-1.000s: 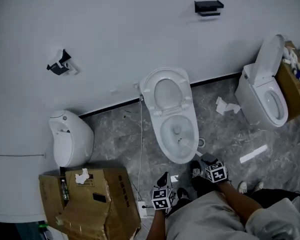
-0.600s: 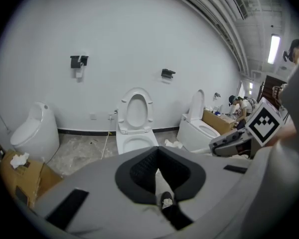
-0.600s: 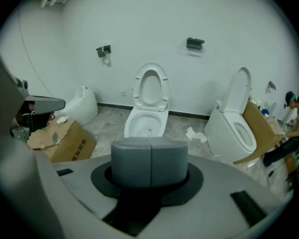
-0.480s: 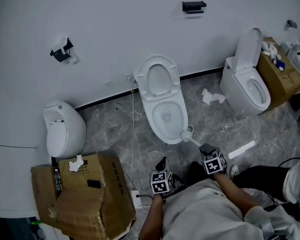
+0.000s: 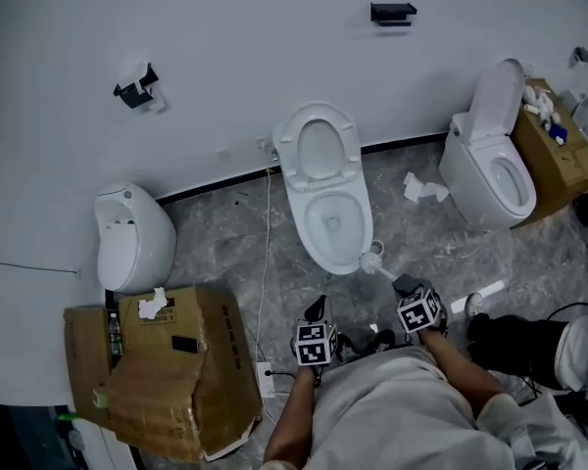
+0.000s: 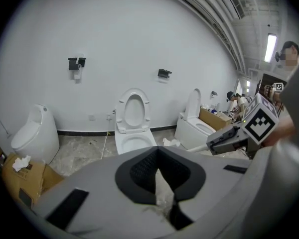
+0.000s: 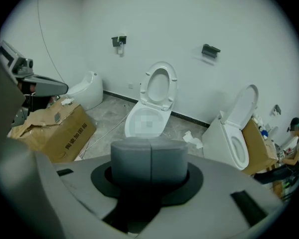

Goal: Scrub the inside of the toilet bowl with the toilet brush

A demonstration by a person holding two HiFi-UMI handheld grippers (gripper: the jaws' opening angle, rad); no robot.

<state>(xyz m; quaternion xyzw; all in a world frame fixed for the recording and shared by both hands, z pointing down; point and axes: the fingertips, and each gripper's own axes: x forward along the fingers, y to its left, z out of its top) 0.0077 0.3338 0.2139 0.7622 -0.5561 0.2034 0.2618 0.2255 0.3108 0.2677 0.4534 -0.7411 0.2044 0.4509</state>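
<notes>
A person's left gripper hangs over the grey marble floor, its tips pressed together and empty. The right gripper pinches the handle of a white plastic toilet brush. The brush head sits outside the bowl, just beside the rim of the open white ceramic toilet.

The toilet brush has come out of the toilet bowl to just beside its rim.
</notes>
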